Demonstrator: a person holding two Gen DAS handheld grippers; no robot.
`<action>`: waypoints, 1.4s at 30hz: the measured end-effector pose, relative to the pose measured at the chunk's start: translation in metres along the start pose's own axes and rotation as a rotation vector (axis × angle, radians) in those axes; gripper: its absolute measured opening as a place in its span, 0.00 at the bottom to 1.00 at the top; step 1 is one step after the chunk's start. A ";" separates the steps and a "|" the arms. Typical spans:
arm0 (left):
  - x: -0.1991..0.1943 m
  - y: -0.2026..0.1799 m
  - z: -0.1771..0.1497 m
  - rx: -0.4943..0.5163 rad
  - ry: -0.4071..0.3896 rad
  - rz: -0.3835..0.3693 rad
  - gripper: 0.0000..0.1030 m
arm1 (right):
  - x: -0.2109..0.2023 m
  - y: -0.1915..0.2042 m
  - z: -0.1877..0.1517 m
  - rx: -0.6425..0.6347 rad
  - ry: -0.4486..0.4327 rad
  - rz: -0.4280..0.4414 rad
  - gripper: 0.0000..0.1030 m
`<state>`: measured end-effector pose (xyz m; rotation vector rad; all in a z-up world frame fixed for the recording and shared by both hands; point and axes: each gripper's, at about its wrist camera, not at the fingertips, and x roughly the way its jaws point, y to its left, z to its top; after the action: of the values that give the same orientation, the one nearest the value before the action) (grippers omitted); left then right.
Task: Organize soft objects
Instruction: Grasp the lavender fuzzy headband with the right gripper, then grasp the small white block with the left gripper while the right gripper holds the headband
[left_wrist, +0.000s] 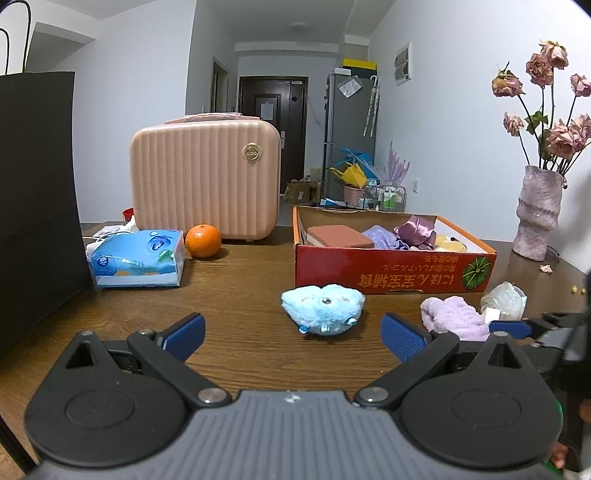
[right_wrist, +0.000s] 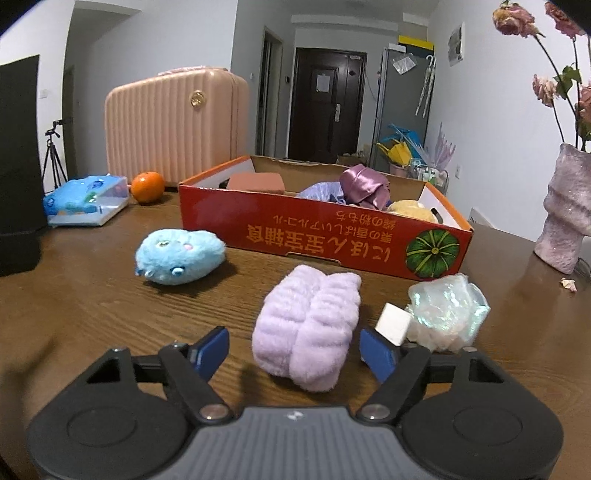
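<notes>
My right gripper (right_wrist: 293, 350) is wide open with nothing in it, and the purple cloth (right_wrist: 310, 328) lies on the table (right_wrist: 92, 295) right between its blue fingers, so I think I am about to grab it; next I should squeeze softly and lift it over the wall of the box (right_wrist: 325, 236) behind. My left gripper (left_wrist: 293, 332) is wide open and empty too, just in front of the blue plush (left_wrist: 323, 308). I cannot tell what the shiny lump (right_wrist: 448, 310) is, and the box wall hides part of the soft things inside.
</notes>
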<state>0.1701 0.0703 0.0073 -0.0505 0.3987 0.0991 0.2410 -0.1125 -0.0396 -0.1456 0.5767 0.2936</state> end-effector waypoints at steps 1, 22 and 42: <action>0.000 0.000 0.000 -0.001 -0.001 -0.001 1.00 | 0.004 0.001 0.002 0.001 0.004 -0.005 0.72; 0.001 0.000 0.000 -0.004 0.007 -0.013 1.00 | 0.010 0.006 0.004 0.011 -0.007 -0.005 0.42; 0.006 -0.013 0.003 0.018 0.037 -0.012 1.00 | -0.047 -0.023 0.002 0.071 -0.186 -0.004 0.41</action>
<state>0.1779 0.0582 0.0081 -0.0370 0.4362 0.0823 0.2116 -0.1453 -0.0108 -0.0503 0.4015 0.2788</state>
